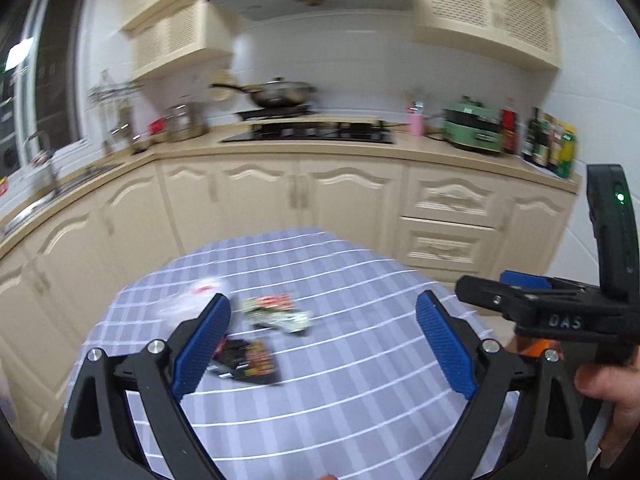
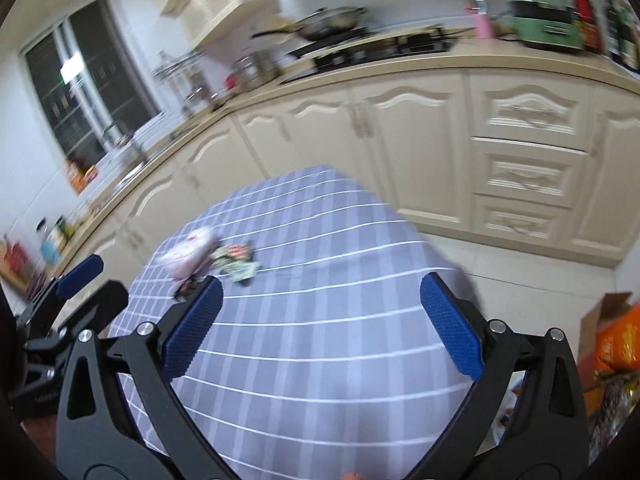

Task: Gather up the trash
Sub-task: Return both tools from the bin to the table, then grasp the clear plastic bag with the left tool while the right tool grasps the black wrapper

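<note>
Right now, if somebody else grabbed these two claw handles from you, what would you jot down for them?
Left gripper: open, empty, above the near part of the checked tablecloth.
Right gripper: open, empty, over the same table.
Trash: three pieces lie grouped at the table's far left: a whitish plastic bag, a green-and-red snack wrapper and a dark wrapper nearest the left gripper.
Done: nothing is picked up yet.
Left: grasp each piece and carry it off. No bin shows in either view, so find one first. Pictures are blurred; details are uncertain.
</note>
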